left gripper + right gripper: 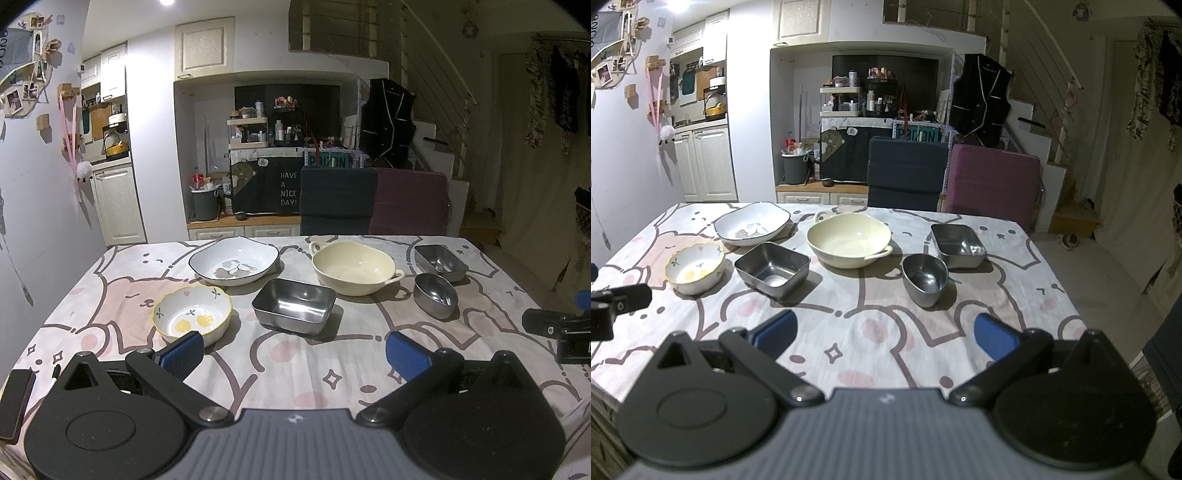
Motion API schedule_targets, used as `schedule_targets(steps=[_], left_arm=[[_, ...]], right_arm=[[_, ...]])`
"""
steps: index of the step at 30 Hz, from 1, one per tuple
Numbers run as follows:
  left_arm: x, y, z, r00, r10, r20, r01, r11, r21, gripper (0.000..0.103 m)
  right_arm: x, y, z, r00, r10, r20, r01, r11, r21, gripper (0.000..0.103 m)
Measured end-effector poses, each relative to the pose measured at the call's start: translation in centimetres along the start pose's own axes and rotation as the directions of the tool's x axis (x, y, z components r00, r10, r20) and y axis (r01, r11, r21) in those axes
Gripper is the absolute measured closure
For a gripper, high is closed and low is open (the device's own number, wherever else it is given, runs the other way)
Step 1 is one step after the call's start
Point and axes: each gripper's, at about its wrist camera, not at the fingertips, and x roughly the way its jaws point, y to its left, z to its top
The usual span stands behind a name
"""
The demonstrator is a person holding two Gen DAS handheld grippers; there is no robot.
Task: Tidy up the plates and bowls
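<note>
Several dishes stand apart on the table. A small yellow-rimmed bowl (192, 313) (695, 268) sits front left, just beyond my left finger. Behind it lies a white blue-rimmed plate (233, 260) (751, 223). A steel rectangular tray (294, 305) (772, 268) is in the middle, a cream two-handled bowl (353, 267) (849, 240) behind it. To the right are a steel oval bowl (436, 295) (925, 279) and a second steel tray (440, 262) (957, 240). My left gripper (295, 354) and right gripper (884, 334) hover open over the near tablecloth, holding nothing.
The table (295, 376) wears a pink bear-print cloth. A black flat object (14, 402) lies at its near left corner. A navy chair (907, 171) and a purple chair (993, 181) stand at the far edge. The table's right edge drops to the floor (1108, 273).
</note>
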Motion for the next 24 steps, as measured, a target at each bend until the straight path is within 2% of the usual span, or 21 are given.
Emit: schedule_targets(steps=[5,8,13,18,24], left_arm=[[0.0,-0.3,1.4,1.0,0.013,0.003,-0.013,1.0,0.006,0.0],[0.1,0.2,2.8,0.999,0.017,0.035,-0.017,1.0,0.018,0.0],[1.2,1.3,6.0,0.992,0.08,0.095,-0.084,0.996,0.043,0.0],[2.9,2.5,8.9,0.983,0.109,0.144,-0.117,0.992,0.044,0.0],[6.6,5.1,12.4,0.973,0.165,0.164,-0.166,0.986,-0.01,0.0]], right_arm=[[0.3,0.3,0.6,1.0,0.009,0.004,-0.009,1.0,-0.005,0.0],[0.8,0.5,1.8,1.0,0.011,0.017,-0.011,1.0,-0.024,0.0],[1.3,1.2,4.2,0.996,0.038,0.076,-0.031,0.995,-0.093,0.0],[2.4,1.8,7.4,0.981,0.07,0.18,-0.042,0.987,-0.153,0.0],[4.4,2.4,11.1,0.957,0.16,0.244,-0.109,0.971,-0.211,0.0]])
